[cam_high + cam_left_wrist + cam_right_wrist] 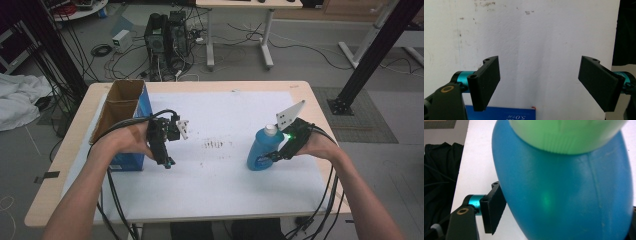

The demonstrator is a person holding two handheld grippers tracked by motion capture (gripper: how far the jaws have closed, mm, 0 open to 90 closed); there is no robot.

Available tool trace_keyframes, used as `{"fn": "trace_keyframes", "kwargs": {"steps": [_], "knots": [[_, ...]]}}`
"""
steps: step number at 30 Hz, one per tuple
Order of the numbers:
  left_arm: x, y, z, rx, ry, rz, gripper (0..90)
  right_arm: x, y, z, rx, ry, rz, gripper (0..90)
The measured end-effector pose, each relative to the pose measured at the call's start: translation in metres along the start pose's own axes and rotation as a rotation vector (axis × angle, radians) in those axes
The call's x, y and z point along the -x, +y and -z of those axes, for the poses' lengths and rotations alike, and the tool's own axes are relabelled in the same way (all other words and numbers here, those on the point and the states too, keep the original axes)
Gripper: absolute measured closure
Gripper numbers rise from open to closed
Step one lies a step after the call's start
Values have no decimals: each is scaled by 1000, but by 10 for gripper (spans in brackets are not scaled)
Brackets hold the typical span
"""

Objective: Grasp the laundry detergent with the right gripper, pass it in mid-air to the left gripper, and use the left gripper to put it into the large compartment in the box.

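Right claw squeezes the blue bottle, which stands on the white bench. Left claw hangs wide apart, holding nothing. Grabbing looks done; moving is probably left.

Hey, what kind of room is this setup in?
Probably a robotics or data-collection lab, not a home. Desktop computer towers stand on the floor amid loose cables, black metal frame struts flank the table, and a person holds a cabled gripper in each hand.

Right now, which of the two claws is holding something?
The right claw, shut on the blue bottle; the left claw hangs open over the white sheet.
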State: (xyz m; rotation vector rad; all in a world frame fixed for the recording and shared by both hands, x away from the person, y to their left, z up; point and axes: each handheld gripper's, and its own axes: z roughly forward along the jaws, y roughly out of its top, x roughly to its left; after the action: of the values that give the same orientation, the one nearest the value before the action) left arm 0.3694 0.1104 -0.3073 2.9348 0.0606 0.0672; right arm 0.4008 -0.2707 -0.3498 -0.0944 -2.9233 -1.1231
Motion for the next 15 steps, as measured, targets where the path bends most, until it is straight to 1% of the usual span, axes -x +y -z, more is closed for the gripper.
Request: {"fn": "trace_keyframes", "kwargs": {"steps": [1,8,9,10,11,12,14,15], "knots": [[0,0,0,2,1,1,178,0,0,0,-3,2,5,253],[1,0,0,2,3,0,178,1,-1,-2,-2,4,-2,275],[1,0,0,11,3,9,178,1,-1,-2,-3,5,0,281],[1,0,0,11,4,9,178,1,-1,-2,-1,-1,-2,290],[1,0,0,4,5,7,178,2,-1,-2,0,0,9,295],[1,0,1,-4,4,-3,178,2,-2,-1,-1,0,2,300],[1,0,0,3,4,0,178,2,-2,-1,0,1,1,309],[1,0,0,10,4,9,178,2,-2,-1,-2,4,-3,310]]}}
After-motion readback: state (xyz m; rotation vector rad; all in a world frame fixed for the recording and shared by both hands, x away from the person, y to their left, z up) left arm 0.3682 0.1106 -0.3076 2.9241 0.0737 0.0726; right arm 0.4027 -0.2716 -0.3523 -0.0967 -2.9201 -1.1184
